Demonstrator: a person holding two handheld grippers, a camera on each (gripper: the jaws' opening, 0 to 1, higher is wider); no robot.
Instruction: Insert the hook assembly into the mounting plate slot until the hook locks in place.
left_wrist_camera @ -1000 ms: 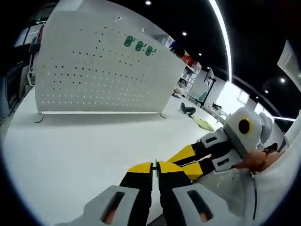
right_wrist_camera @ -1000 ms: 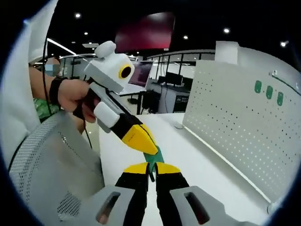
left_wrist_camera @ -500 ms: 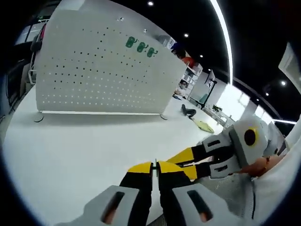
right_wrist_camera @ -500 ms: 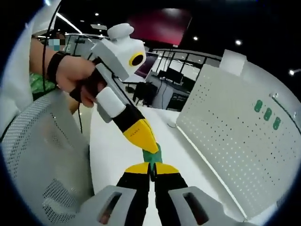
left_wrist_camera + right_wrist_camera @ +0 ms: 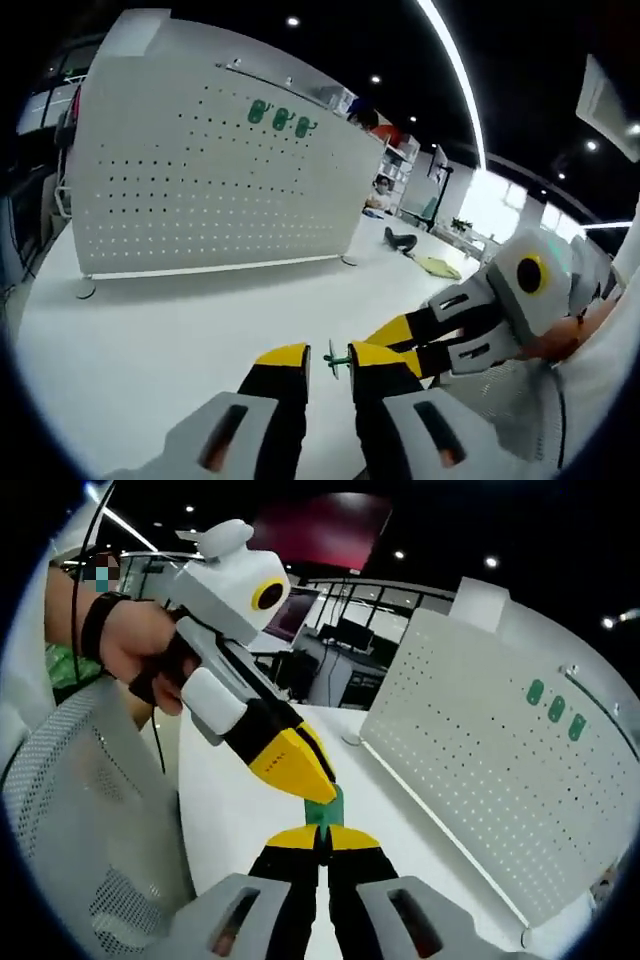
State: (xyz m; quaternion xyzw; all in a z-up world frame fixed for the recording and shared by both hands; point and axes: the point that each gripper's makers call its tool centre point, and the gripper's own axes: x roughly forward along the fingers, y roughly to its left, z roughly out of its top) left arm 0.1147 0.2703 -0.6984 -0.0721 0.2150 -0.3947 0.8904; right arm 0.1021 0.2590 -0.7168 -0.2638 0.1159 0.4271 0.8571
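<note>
The step in hand looks like a handover of the hook (image 5: pixel 324 807), well short of the board (image 5: pixel 215 175). In the right gripper view, the right gripper (image 5: pixel 321 842) has its jaws pressed together on the lower part of the green hook, while the left gripper (image 5: pixel 318 775) reaches in from the upper left with its yellow tips at the hook's top. In the left gripper view, the left gripper (image 5: pixel 329 360) has its jaws apart, with the small green hook (image 5: pixel 334 359) in the gap between them and the right gripper (image 5: pixel 395 340) coming in from the right. So I judge the left has let go, or has not yet closed, and the right carries the piece.

The white pegboard stands upright on the table (image 5: pixel 140 330), well beyond both grippers. Three green hooks (image 5: pixel 279 118) already sit in a row near its top edge.

The next move calls for carrying the hook across to the board, lining it up with a free slot, probably beside the three green ones, and pushing until it catches. The left gripper may need to steady the board.

No brand, label or writing can be read on anything.
</note>
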